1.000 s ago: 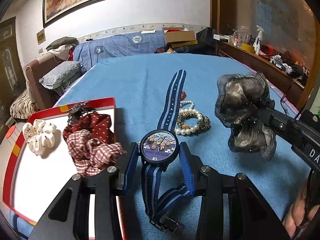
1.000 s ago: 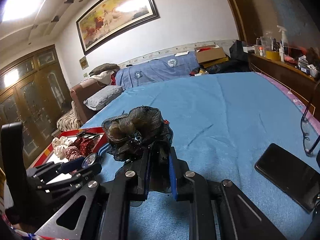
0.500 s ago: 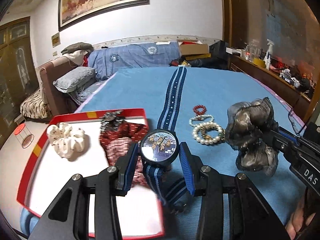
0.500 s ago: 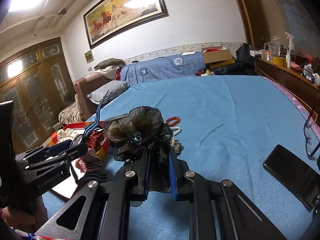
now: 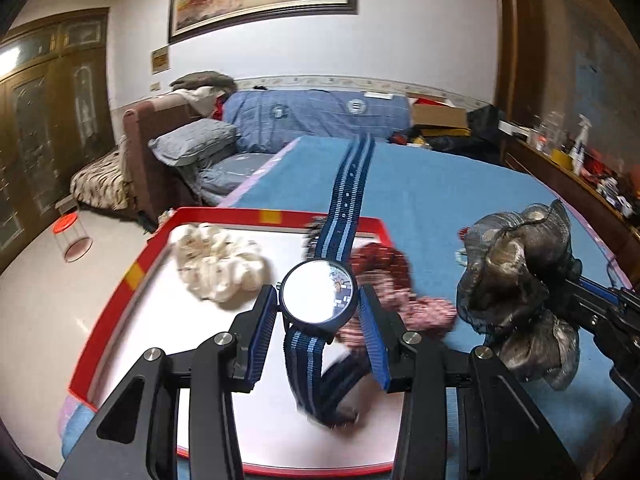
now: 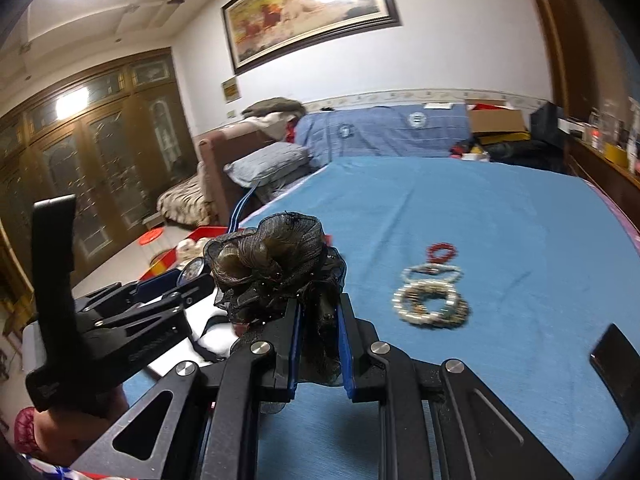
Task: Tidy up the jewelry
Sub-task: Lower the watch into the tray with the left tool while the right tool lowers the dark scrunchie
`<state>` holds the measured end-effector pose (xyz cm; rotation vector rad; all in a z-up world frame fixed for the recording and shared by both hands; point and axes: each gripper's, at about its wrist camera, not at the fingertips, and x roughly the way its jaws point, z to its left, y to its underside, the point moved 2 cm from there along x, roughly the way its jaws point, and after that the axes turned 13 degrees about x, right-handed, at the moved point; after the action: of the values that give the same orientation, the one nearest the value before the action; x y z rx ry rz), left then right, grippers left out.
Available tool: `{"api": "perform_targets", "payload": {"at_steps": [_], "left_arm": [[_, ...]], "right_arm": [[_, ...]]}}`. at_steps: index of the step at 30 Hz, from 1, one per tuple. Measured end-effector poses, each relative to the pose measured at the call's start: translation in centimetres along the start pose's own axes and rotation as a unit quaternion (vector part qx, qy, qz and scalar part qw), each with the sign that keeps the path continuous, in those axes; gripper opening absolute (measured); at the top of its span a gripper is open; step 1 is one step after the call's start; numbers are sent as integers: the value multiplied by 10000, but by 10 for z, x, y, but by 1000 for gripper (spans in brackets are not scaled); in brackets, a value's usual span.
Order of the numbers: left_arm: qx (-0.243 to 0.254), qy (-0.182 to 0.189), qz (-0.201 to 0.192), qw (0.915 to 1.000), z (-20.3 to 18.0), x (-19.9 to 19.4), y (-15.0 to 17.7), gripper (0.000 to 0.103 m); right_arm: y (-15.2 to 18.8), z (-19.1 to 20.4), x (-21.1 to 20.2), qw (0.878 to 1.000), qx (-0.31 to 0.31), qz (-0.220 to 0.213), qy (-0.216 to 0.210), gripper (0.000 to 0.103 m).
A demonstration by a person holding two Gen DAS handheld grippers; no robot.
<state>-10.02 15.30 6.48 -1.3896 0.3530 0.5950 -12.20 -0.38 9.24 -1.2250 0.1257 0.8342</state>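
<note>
My left gripper [image 5: 318, 308] is shut on a blue striped-strap watch [image 5: 318, 298] and holds it above the red-rimmed white tray [image 5: 120, 292]. The tray holds a cream scrunchie [image 5: 218, 262] and red checked scrunchies [image 5: 400, 292]. My right gripper [image 6: 318, 320] is shut on a dark gauzy hair scrunchie [image 6: 276, 272], which also shows at the right of the left wrist view [image 5: 520, 288]. The left gripper [image 6: 132, 316] with the watch appears at the left of the right wrist view. Pearl and bead bracelets [image 6: 430, 298] and a red bead bracelet [image 6: 442, 251] lie on the blue bedspread [image 6: 500, 220].
A dark phone [image 6: 616, 364] lies at the bed's right edge. A sofa with a grey pillow [image 5: 192, 142] stands left of the bed. A wooden sideboard with bottles [image 5: 576, 168] runs along the right. A red-lidded jar [image 5: 72, 236] lies on the floor.
My left gripper has carried the watch leftward from the bedspread to over the tray. My right gripper has followed left with the dark scrunchie; the bracelets now lie to its right.
</note>
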Motion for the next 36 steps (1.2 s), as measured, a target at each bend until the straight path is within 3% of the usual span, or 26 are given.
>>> {"api": "perform_targets", "payload": {"at_steps": [15, 36], "left_arm": [[-392, -439, 420, 9974, 51, 21, 28, 41], [-727, -195, 964, 9925, 65, 52, 38, 41]], "right_arm": [[21, 53, 51, 9970, -445, 592, -243, 19], [29, 62, 105, 9927, -370, 1145, -94, 19]]}}
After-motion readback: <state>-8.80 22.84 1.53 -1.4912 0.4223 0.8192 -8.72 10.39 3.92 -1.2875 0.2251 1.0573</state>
